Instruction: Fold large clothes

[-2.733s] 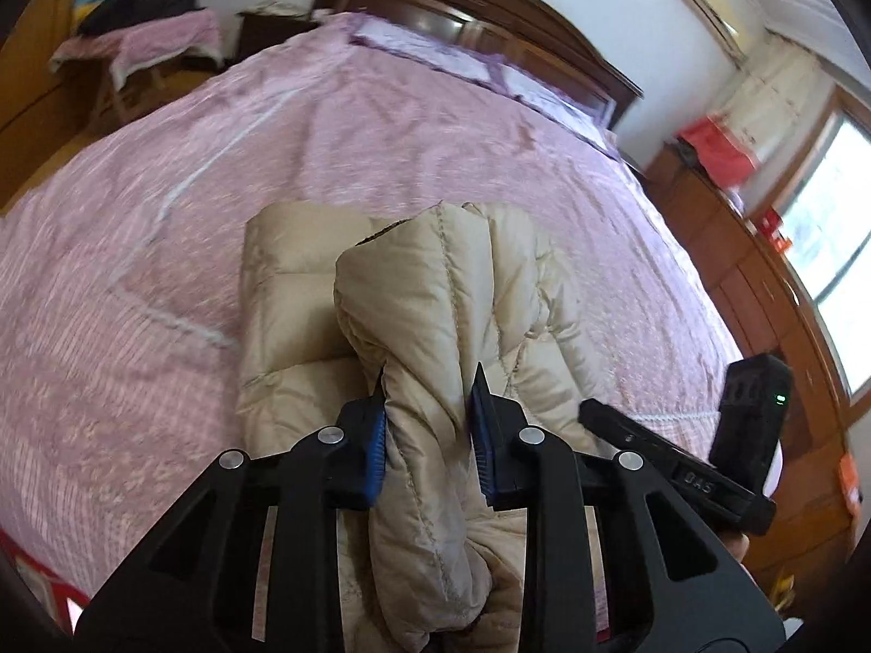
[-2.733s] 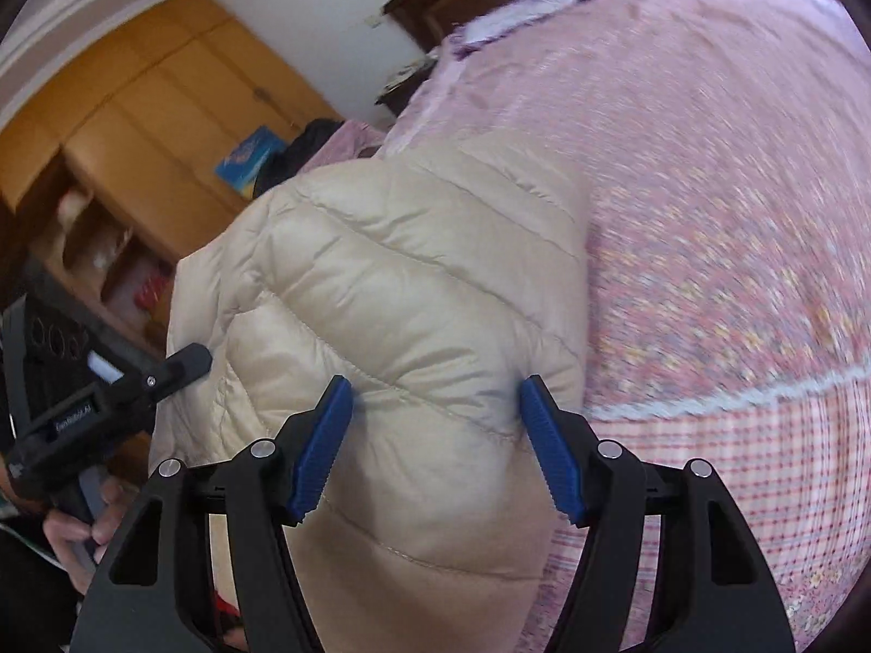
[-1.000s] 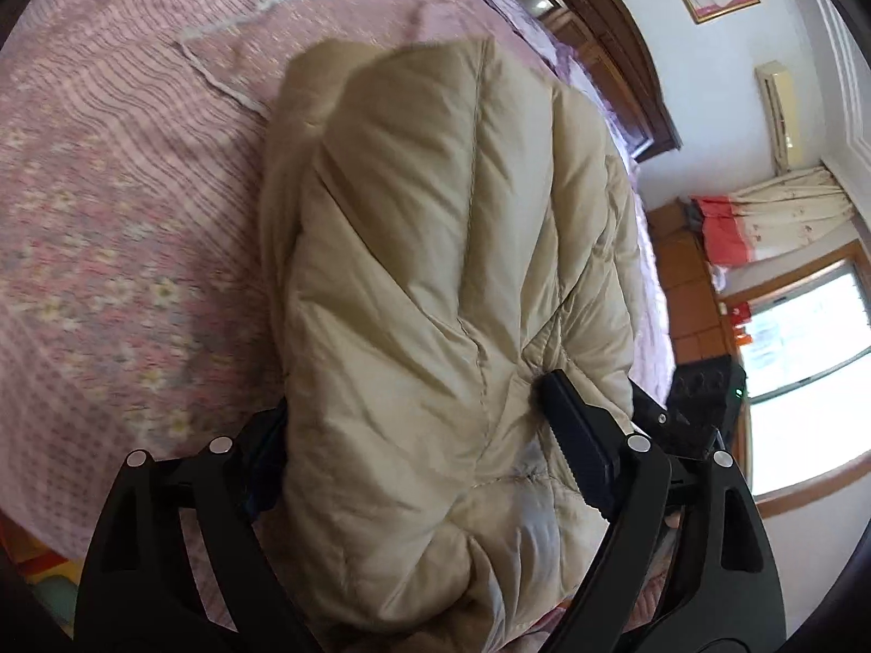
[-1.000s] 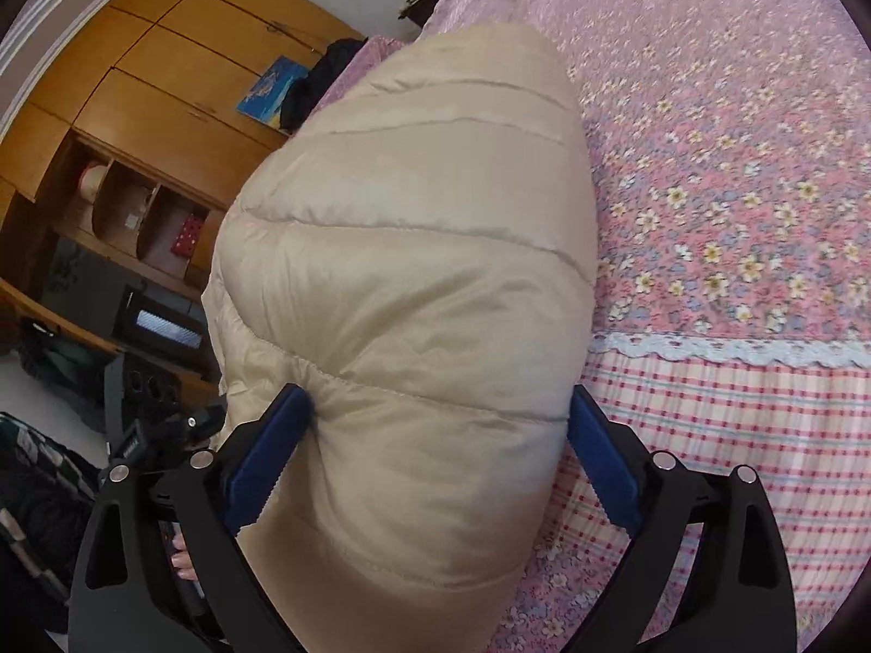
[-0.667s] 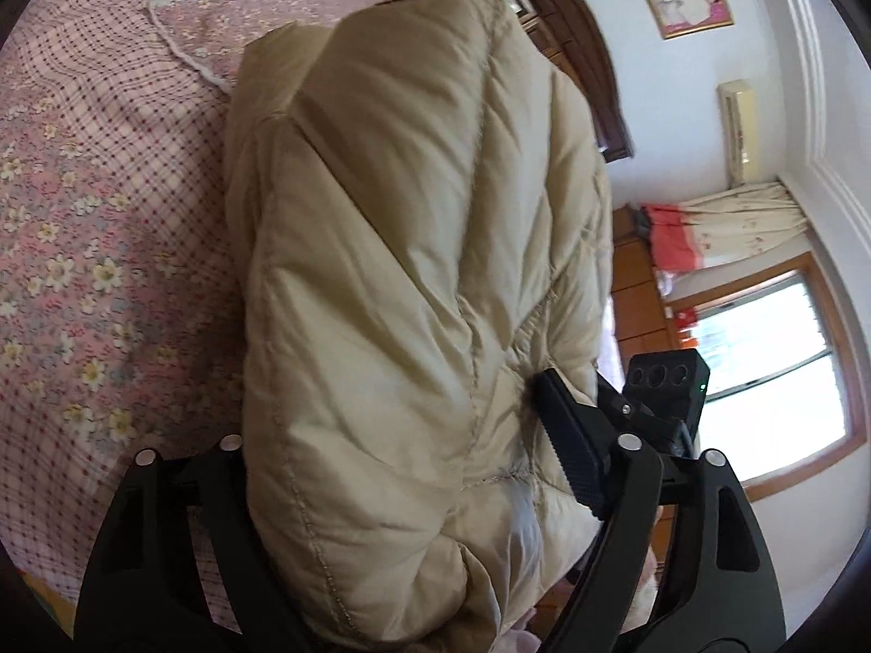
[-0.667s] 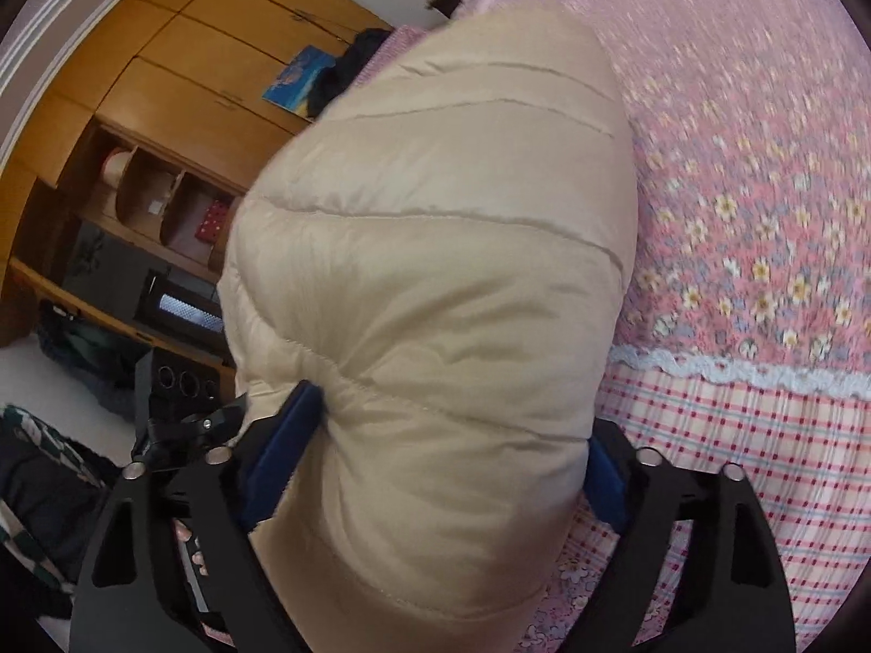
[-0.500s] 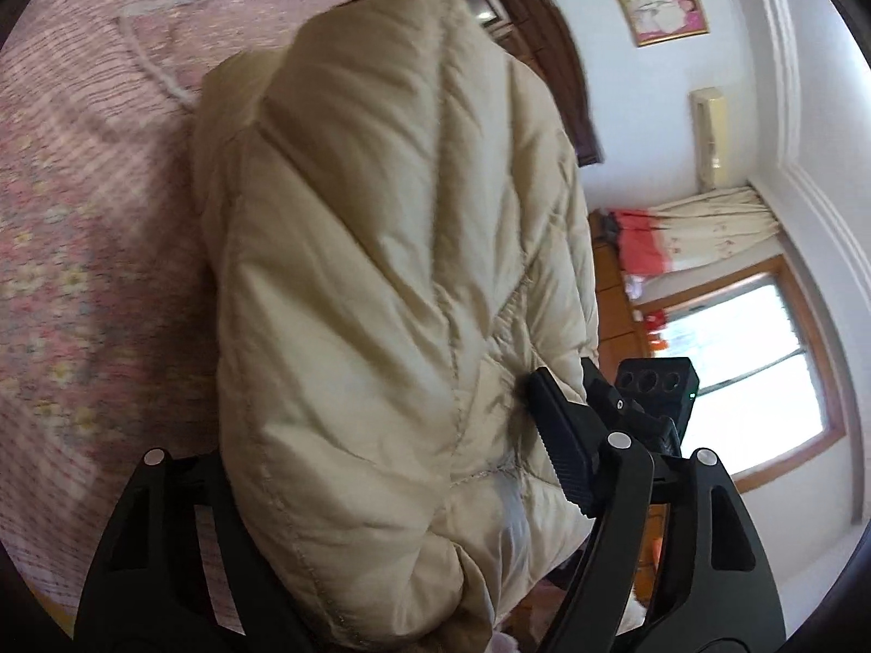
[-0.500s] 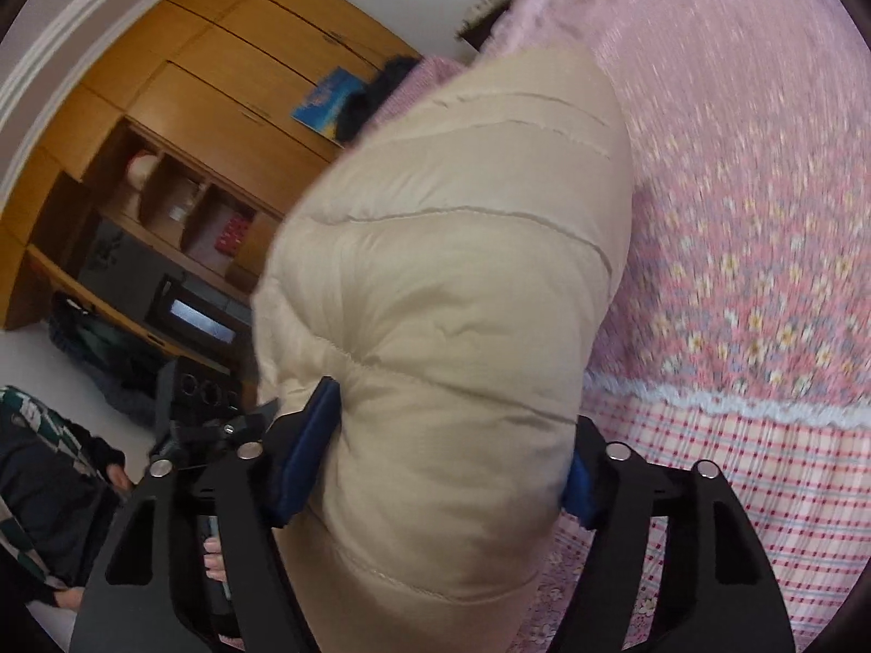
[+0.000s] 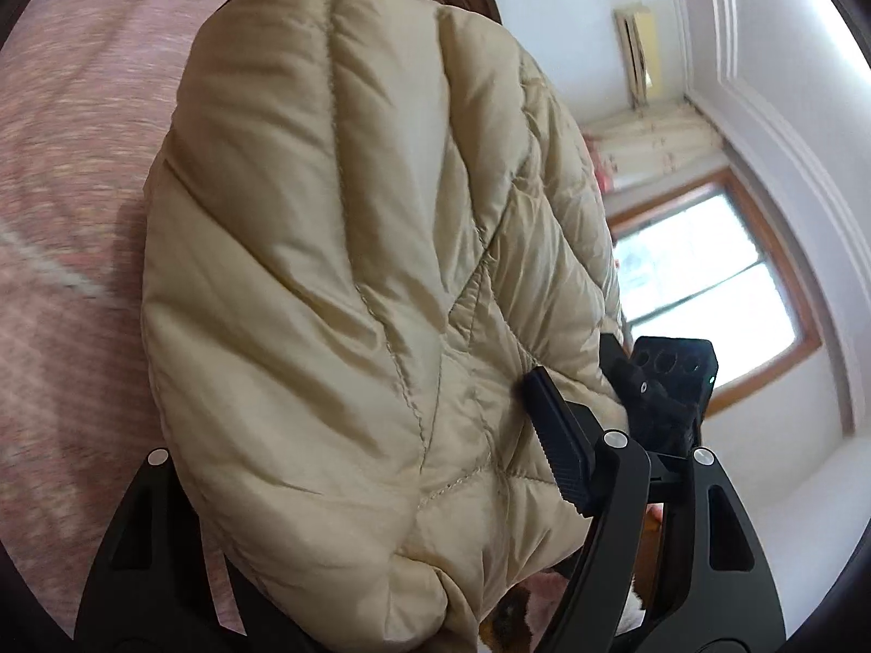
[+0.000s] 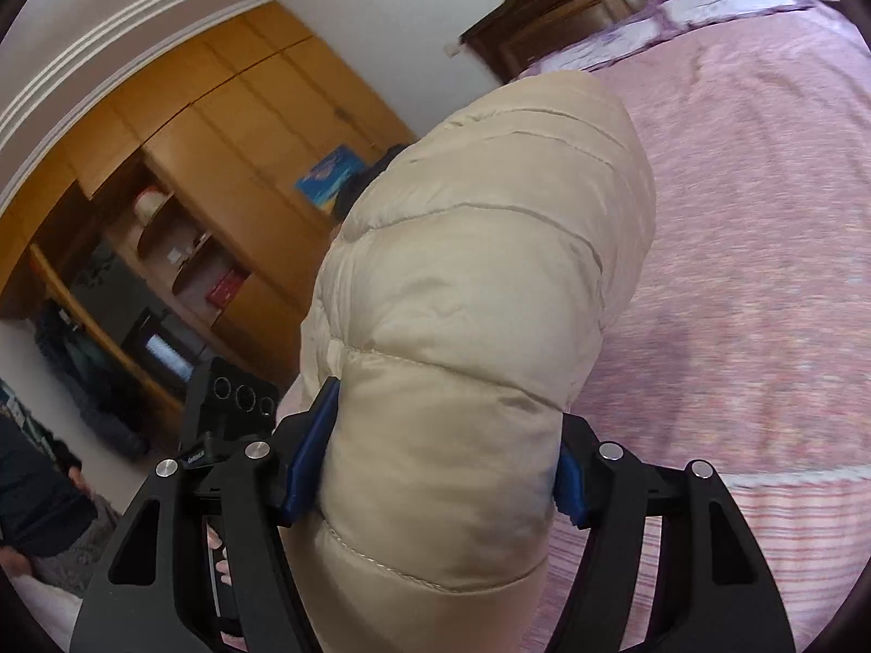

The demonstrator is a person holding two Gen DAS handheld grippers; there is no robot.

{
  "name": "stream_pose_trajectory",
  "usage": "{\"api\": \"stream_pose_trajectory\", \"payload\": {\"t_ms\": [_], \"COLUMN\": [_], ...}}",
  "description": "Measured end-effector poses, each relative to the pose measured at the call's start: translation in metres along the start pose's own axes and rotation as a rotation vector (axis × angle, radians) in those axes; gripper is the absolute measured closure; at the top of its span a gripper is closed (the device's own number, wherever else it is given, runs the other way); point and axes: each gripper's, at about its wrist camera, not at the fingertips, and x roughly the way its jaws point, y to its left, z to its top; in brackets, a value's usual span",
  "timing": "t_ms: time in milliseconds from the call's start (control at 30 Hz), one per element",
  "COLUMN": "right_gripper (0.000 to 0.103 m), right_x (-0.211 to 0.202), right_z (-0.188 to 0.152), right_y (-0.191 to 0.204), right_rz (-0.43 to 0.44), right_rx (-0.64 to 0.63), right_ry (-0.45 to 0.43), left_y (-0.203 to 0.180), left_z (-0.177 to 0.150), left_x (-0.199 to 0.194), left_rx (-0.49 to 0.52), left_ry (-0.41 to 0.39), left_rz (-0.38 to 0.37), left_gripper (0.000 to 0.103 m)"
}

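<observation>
Above the pink bedspread [image 10: 762, 272], the folded beige down jacket [image 10: 479, 294] hung clamped between the left gripper [image 9: 359, 468] and right gripper [image 10: 435, 468], whose jaws had just narrowed onto its bulk. Open bedspread lay beyond its far edge; a wooden wardrobe [image 10: 218, 125] and headboard [image 10: 599, 5] stood well apart.

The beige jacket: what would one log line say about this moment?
jacket: folded bundle, lifted over bed | left gripper: clamped on it | right gripper: clamped on it, jaws just tightened

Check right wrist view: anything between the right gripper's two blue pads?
Yes. In the right wrist view the folded beige puffer jacket fills the gap of the right gripper; both blue pads press into it. Jaws have just been closing.
</observation>
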Motion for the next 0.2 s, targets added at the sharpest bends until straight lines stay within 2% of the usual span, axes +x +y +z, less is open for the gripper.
{"api": "stream_pose_trajectory", "payload": {"t_ms": [67, 200], "right_gripper": [0.037, 0.037], "right_x": [-0.013, -0.016], "right_z": [-0.003, -0.020], "right_y": [-0.017, -0.052], "right_rz": [-0.032, -0.141], "right_rx": [0.026, 0.099], "right_ry": [-0.013, 0.028], "left_y": [-0.009, -0.014], "left_z": [-0.006, -0.022], "left_x": [0.023, 0.058], "left_rx": [0.033, 0.102], "left_ry": [0.041, 0.070], "left_rz": [0.040, 0.229], "left_gripper": [0.032, 0.032]}}
